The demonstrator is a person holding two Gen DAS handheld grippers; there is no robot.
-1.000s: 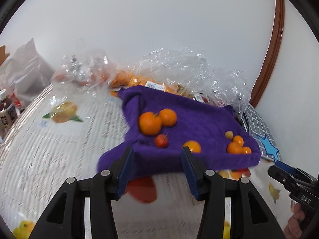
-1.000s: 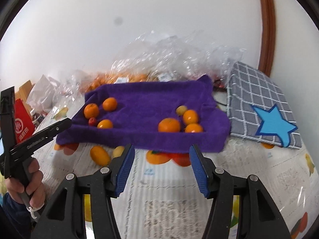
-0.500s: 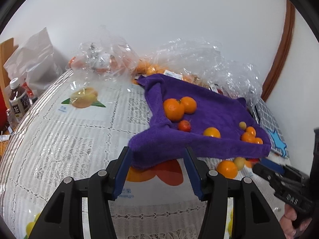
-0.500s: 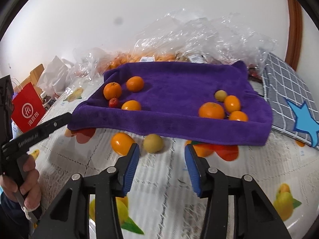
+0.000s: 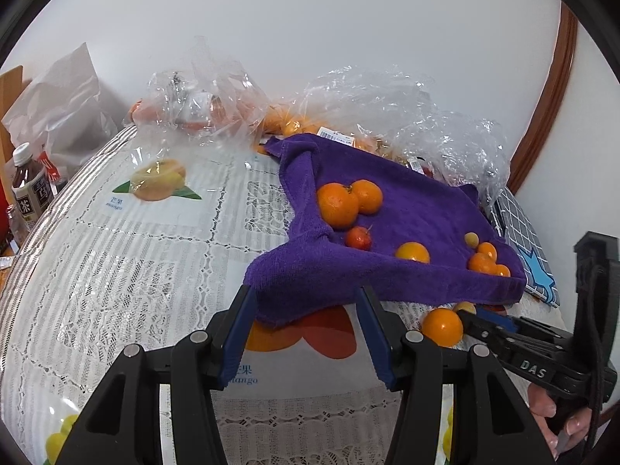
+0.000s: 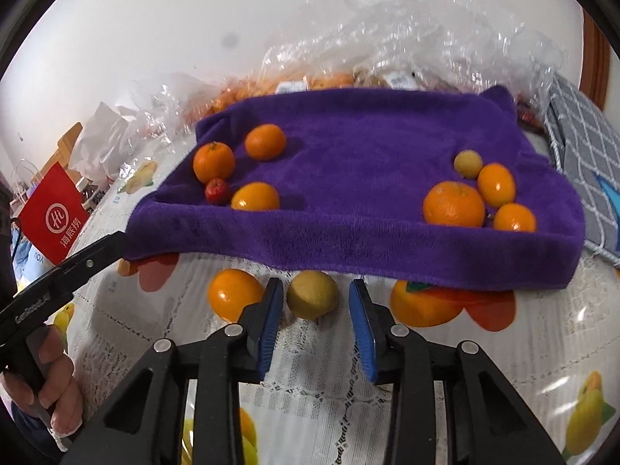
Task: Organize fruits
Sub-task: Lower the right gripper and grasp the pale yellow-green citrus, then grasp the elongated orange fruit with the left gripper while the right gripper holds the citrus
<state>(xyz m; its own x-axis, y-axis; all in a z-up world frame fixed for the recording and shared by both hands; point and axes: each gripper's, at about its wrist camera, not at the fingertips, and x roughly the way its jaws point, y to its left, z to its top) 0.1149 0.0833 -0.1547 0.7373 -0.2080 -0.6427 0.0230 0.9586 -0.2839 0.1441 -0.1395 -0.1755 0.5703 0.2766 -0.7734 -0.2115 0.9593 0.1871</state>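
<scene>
A purple towel (image 6: 360, 162) lies on the table with oranges at its left (image 6: 214, 162) and right (image 6: 453, 203) and a small red fruit (image 6: 215, 190). In front of it on the tablecloth lie a yellow-green fruit (image 6: 312, 296) and an orange (image 6: 234, 298). My right gripper (image 6: 313, 302) is open, its fingers on either side of the yellow-green fruit. My left gripper (image 5: 308, 302) is open at the towel's near left corner (image 5: 279, 294). The loose orange also shows in the left wrist view (image 5: 442, 326).
Clear plastic bags of fruit (image 6: 387, 38) pile up behind the towel. A grey checked cloth with a blue star (image 6: 581, 155) lies at the right. A red paper bag (image 6: 52, 213) and a bottle (image 5: 27, 190) stand at the left. The lace tablecloth (image 5: 116, 271) has printed fruit pictures.
My right gripper has moved forward and down until its fingers flank the yellow-green fruit. My left gripper has shifted slightly along the towel's near corner.
</scene>
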